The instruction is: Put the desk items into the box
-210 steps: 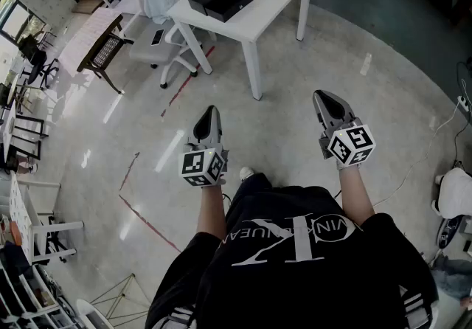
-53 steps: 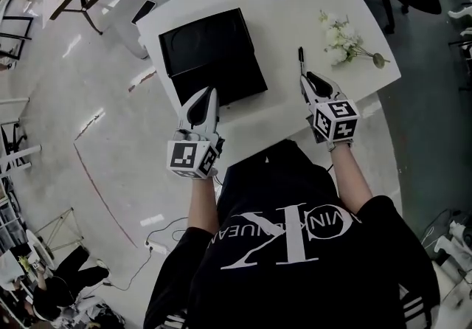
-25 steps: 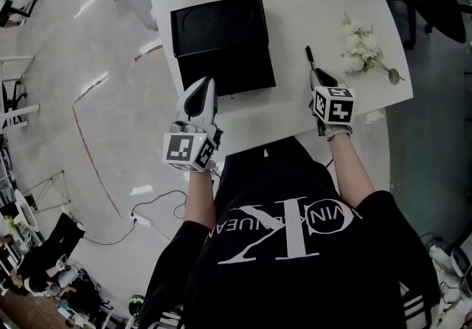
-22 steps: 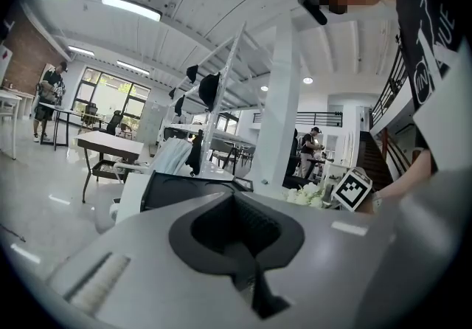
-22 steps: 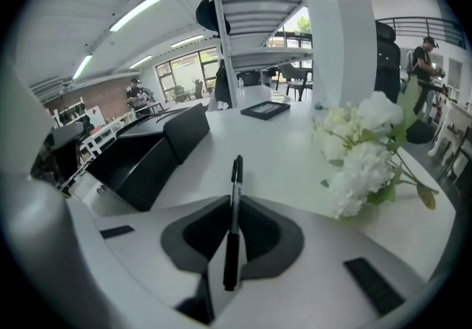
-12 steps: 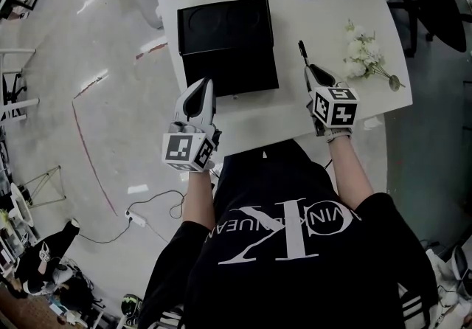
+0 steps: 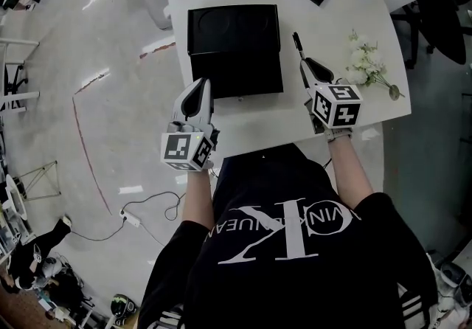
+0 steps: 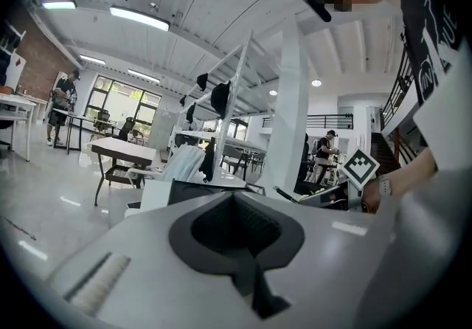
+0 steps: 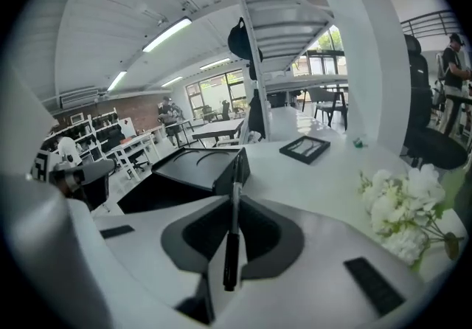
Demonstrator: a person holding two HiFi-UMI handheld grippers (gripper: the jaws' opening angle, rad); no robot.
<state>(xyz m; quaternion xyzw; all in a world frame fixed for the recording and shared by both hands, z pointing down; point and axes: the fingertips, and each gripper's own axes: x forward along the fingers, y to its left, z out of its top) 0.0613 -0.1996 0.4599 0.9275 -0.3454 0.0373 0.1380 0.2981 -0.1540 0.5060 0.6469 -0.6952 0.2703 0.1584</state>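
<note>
At the near edge of the surface (image 7: pixel 332 18), the right hand-held gripper (image 7: pixel 308 68) is clamped on the pen (image 7: pixel 297 47). The pen lies along the jaws and pokes well forward, just right of the open black box (image 7: pixel 236 73). Left hand-held gripper (image 7: pixel 198 96): jaws together, nothing in them. Risk: with that overhang the pen could pivot or slip during the swing left, or its tip could snag the box wall.

Matt black rectangular box (image 7: pixel 234 62), prob. card; smooth semi-gloss white counter (image 7: pixel 335 32); glossy plastic slim black pen (image 9: pixel 230 246); v. polished grey floor (image 7: pixel 110 121).
</note>
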